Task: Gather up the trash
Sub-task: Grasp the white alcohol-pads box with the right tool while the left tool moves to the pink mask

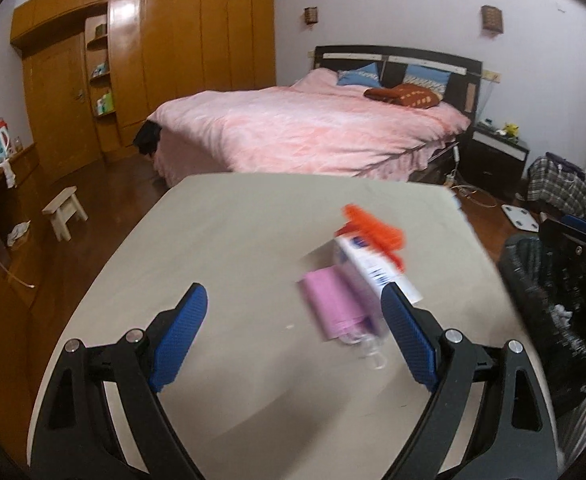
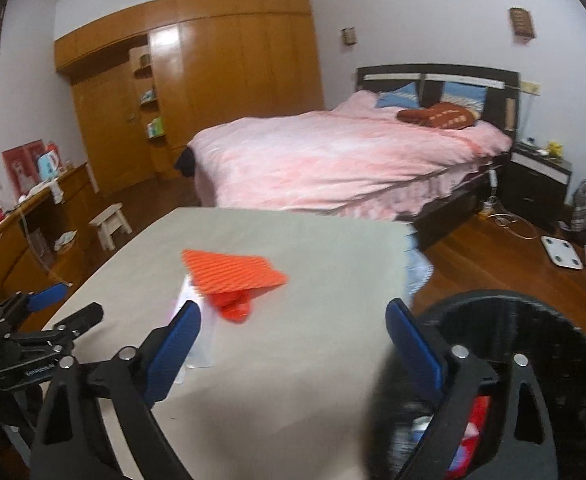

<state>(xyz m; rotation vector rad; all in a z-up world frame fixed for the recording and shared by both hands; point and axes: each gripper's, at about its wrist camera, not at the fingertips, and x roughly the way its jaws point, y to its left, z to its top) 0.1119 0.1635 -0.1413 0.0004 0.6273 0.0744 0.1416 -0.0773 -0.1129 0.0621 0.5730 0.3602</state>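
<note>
Left half of the tabletop point(image 1: 213, 232) is sitting wide open, plenty of room there. Right side, the orange wrapper point(image 2: 233, 270), white box point(image 1: 373, 264) and pink packet point(image 1: 335, 300) are crowding together, black bin point(image 2: 533, 328) hugging that edge.

Orange wrapper point(image 2: 233, 274), white box point(image 1: 377, 268), pink packet point(image 1: 335, 302) clustered together.

Orange ribbed wrapper point(image 2: 233, 272), pink packet point(image 1: 335, 304), beige table point(image 1: 221, 240), black bin point(image 2: 533, 320)

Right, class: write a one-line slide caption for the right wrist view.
Open right hand-held gripper above a table holding an orange sheet, with a black bin alongside.
</note>
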